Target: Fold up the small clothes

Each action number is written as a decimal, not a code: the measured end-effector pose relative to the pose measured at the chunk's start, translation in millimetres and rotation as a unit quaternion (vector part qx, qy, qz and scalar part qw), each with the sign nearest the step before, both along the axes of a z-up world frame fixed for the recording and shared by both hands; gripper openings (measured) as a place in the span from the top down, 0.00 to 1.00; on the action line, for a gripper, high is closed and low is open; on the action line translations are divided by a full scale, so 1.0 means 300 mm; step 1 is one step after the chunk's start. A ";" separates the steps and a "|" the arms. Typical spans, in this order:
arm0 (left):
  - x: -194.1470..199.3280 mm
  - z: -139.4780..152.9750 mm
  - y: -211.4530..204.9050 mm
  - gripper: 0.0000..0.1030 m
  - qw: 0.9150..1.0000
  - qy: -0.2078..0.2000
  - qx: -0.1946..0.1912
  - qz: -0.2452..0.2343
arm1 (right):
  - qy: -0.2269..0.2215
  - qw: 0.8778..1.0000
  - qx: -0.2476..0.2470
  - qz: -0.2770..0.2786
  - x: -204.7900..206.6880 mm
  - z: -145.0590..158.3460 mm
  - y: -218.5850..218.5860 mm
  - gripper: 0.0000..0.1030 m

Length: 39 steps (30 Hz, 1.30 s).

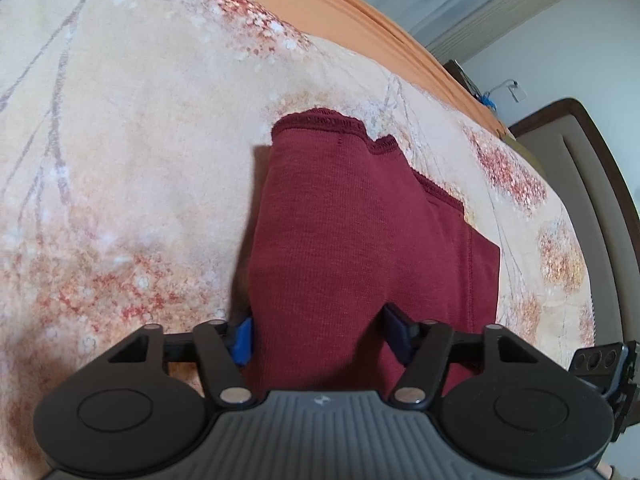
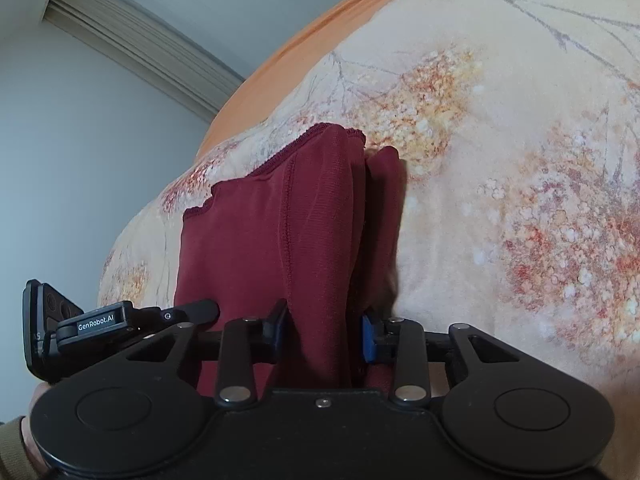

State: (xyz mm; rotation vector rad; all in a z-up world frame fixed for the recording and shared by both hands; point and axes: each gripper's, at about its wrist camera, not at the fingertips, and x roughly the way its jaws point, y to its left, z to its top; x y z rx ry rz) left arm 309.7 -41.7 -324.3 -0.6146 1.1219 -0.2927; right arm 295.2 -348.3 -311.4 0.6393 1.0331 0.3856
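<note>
Behind garment [image 1: 360, 240], fingers [image 1: 242, 340] half-hidden

We lose maroon garment [image 1: 360, 248] near end behind gripper bodies; left gripper [image 1: 322, 340] pad contact unclear; garment's left edge blurred.

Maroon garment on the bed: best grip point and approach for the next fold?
Grip the maroon garment at its near edge, one gripper per side, coming from the near side, angled down. The far scalloped hem lies flat on the floral blanket; the near edge is already bunched between both grippers' fingers, likely the easier hold.
</note>
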 end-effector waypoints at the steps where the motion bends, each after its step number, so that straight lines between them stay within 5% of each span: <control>1: -0.002 0.003 0.001 0.39 1.000 0.000 -0.001 0.003 | -0.001 1.000 -0.002 -0.004 -0.003 0.004 0.004 0.66; 5: -0.006 0.028 -0.011 0.61 1.000 -0.013 0.013 -0.008 | -0.006 1.000 0.002 -0.015 -0.018 0.020 0.007 0.70; 9: -0.024 0.076 -0.020 0.67 0.999 -0.024 0.024 -0.014 | -0.015 1.000 0.008 -0.016 -0.029 0.071 0.019 0.70; 16: -0.136 0.213 0.009 0.68 0.999 -0.035 0.027 -0.012 | -0.024 0.999 0.020 -0.007 -0.122 0.232 0.057 0.71; 28: -0.511 0.535 0.166 0.67 0.999 -0.032 0.033 0.027 | -0.022 0.999 0.025 0.025 -0.427 0.585 0.254 0.70; 39: -0.831 0.674 0.432 0.67 0.995 -0.045 0.037 0.080 | -0.015 0.995 0.013 0.097 -0.614 0.720 0.584 0.71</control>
